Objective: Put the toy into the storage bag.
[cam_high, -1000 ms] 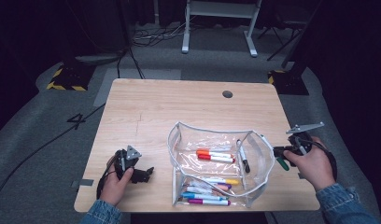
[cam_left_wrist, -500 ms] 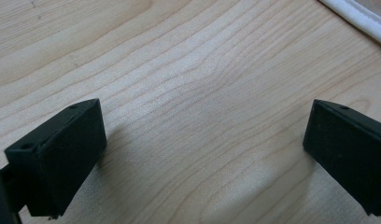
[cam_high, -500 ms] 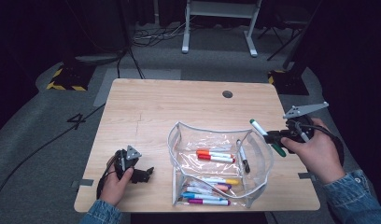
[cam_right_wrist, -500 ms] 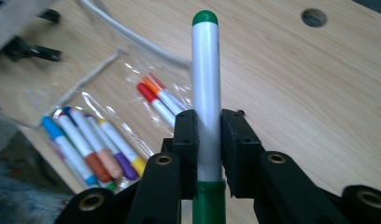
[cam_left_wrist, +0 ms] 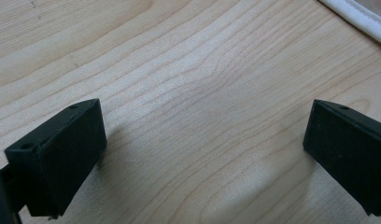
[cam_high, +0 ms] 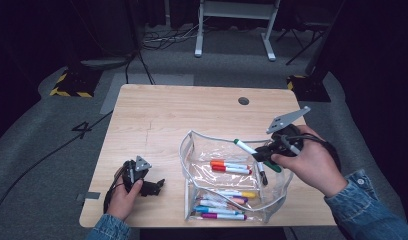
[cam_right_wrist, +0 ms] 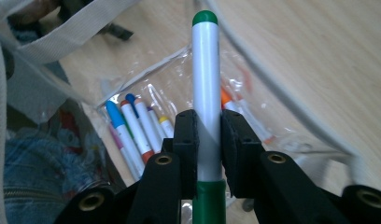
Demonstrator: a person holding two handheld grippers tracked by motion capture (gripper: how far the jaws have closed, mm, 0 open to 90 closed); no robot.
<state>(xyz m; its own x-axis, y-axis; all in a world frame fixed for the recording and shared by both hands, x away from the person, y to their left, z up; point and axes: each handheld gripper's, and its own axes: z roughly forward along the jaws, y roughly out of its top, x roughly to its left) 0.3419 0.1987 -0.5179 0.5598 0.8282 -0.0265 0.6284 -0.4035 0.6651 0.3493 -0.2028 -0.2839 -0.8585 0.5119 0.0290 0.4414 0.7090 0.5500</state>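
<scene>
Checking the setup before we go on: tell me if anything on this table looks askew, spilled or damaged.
Nothing stands out. The clear pouch stands open on the table with the markers lying inside it. The right gripper holds a green marker squarely between its jaws above the pouch. The left gripper rests open on bare wood.

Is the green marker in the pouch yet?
Out. The right gripper holds the green marker above the open pouch.

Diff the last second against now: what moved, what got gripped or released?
The right gripper, shut on the green marker throughout, lifted from the table's right edge and swung left to above the clear pouch. Nothing was newly gripped or released. The left gripper stayed open on the table; the pouch's markers did not move.
</scene>
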